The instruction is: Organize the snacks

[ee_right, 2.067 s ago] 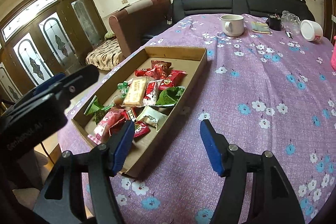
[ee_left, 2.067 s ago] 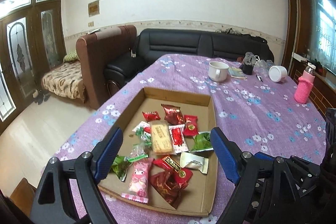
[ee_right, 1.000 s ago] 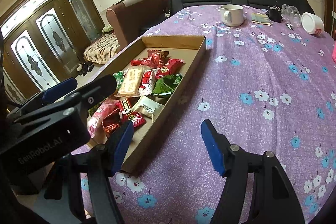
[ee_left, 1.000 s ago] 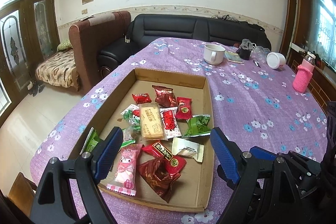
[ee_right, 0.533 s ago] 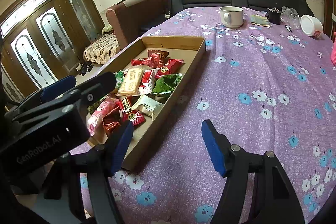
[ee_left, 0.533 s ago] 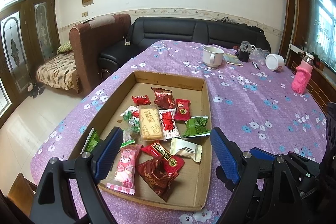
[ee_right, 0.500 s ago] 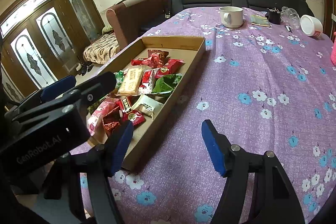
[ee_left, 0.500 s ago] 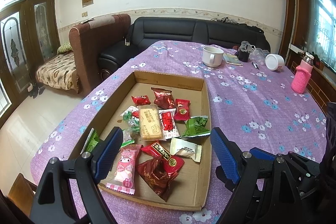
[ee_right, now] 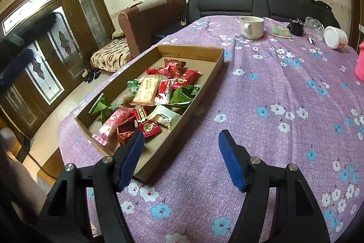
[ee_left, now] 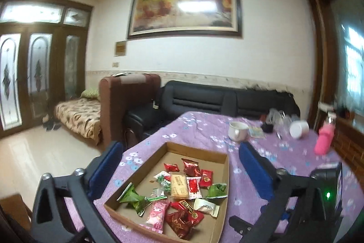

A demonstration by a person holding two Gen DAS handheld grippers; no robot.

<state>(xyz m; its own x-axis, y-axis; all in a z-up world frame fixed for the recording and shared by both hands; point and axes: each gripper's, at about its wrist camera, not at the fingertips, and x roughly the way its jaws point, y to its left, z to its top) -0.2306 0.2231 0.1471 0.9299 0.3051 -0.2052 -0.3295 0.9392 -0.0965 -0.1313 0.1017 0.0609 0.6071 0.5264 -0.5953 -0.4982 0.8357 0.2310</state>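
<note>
— Two cameras, so what does your left one give you?

— My left gripper (ee_left: 179, 165) hangs above the near end of the cardboard tray (ee_left: 195, 150), jaws spread wide with nothing between them. The snacks (ee_left: 182, 193) lie loose on the tray floor: a tan biscuit pack (ee_left: 179, 183) in the middle, a pink wrapper (ee_left: 157, 213) near the front edge, green packets (ee_left: 134, 196) to its left. This view tilts up, so I also get the framed painting (ee_left: 184, 9) on the wall, the black sofa (ee_left: 218, 101) under it, and the pink bottle (ee_left: 324, 140) whole at the table's far right. My other gripper's body shows at lower right.

— And the right one?

— My right gripper (ee_right: 180, 154) is over the purple flowered tablecloth (ee_right: 284, 95), just right of the tray (ee_right: 193, 52), jaws also wide apart and empty; the left blue pad (ee_right: 129, 158) overlaps the tray's near corner. From here the tray sits lower-left and I look down into it, the biscuit pack (ee_right: 147, 90) clearer. The white mug (ee_right: 251, 26) and a white tub (ee_right: 335, 38) are sharp, but the bottle is only a pink sliver and the painting a corner.
</note>
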